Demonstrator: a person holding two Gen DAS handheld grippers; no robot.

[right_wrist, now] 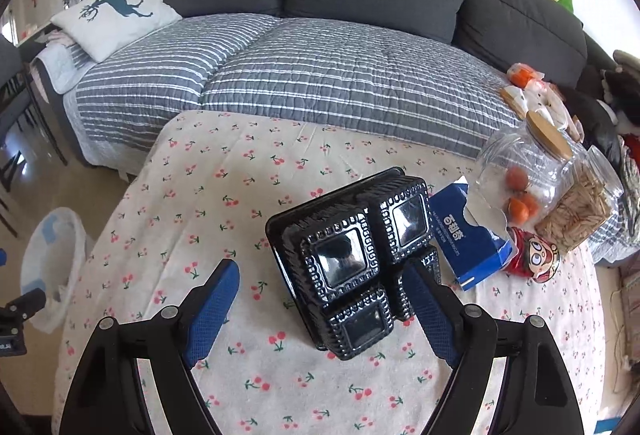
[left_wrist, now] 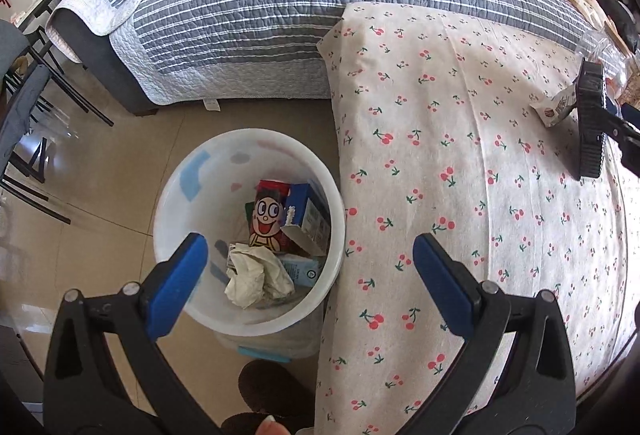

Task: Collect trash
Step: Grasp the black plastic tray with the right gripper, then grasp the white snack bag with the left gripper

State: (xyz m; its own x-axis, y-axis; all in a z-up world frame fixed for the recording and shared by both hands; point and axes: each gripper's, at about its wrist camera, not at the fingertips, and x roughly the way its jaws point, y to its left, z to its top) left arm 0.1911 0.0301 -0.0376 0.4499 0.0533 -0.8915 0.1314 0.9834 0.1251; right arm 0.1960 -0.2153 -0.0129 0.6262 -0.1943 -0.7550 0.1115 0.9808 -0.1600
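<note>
Black plastic tray sits tilted on the cherry-print tabletop, right gripper jaws apart around its near edge and left gripper jaws apart, empty, over the bin; glossy ribbed wall could slip from an off-centre pinch.

Open right tongs straddle black tray.
</note>
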